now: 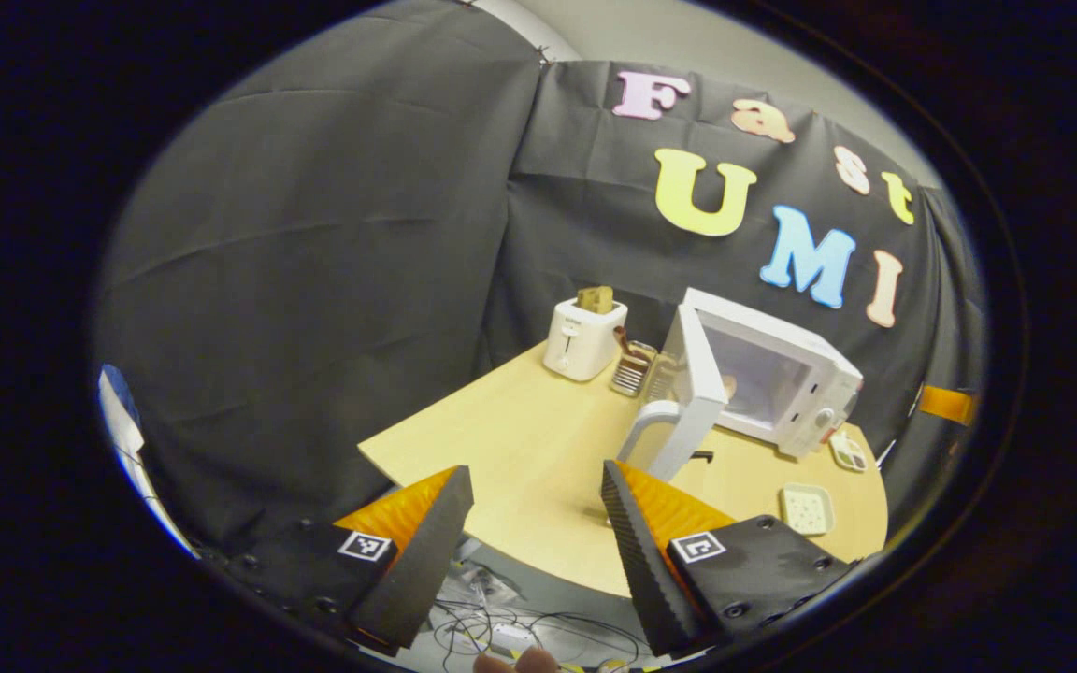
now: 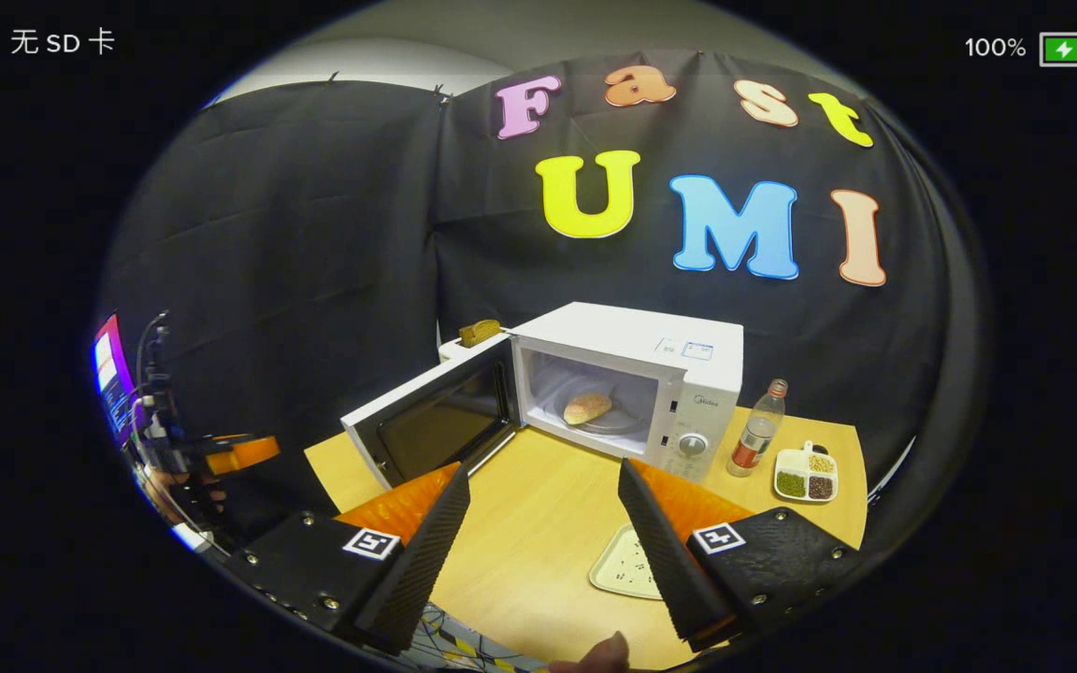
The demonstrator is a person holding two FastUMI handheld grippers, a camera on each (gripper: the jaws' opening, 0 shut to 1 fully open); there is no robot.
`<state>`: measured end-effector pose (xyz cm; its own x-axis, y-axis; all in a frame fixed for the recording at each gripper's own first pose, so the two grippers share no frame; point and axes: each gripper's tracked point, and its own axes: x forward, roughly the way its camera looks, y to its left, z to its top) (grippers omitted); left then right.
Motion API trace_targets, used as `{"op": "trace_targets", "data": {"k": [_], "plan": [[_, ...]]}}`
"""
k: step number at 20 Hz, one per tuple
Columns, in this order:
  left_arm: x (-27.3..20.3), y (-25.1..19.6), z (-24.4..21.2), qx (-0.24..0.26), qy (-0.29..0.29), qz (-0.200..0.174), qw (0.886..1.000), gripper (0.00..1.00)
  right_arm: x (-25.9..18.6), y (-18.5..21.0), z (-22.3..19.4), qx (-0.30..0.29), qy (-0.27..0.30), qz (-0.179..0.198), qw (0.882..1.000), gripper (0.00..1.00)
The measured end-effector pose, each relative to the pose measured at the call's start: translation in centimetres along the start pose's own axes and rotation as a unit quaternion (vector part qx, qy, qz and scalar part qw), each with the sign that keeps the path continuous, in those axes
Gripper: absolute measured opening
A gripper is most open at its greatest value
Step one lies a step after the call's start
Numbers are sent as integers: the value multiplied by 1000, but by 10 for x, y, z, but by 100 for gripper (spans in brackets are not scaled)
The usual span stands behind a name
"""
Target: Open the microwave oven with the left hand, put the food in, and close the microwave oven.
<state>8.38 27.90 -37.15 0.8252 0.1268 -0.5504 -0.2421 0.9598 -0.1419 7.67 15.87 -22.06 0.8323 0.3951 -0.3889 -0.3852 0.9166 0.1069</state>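
Bread sitting inside microwave, door hanging open ahead of your left gripper. Both grippers, right gripper too, gaping apart, holding nothing. You are needing to shut door.

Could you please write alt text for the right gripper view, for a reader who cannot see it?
A white microwave stands on a wooden table with its door swung open and a bread roll inside. The open right gripper hangs in front, empty.
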Motion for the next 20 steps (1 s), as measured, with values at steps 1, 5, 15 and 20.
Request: {"op": "trace_targets", "data": {"k": [1,5,15,20], "plan": [[19,-8,-1,3,7,2,1000,96,-6,-9,0,-15,2,2,1000,98],[87,-41,3,43,32,8,999,99,-23,-65,0,-7,5,-10,1000,97],[110,-139,0,49,50,-18,997,92,-58,-172,-4,72,-17,-82,994,98],[128,-224,4,72,47,-102,991,96,-49,-184,-1,98,-6,-131,987,98]]}}
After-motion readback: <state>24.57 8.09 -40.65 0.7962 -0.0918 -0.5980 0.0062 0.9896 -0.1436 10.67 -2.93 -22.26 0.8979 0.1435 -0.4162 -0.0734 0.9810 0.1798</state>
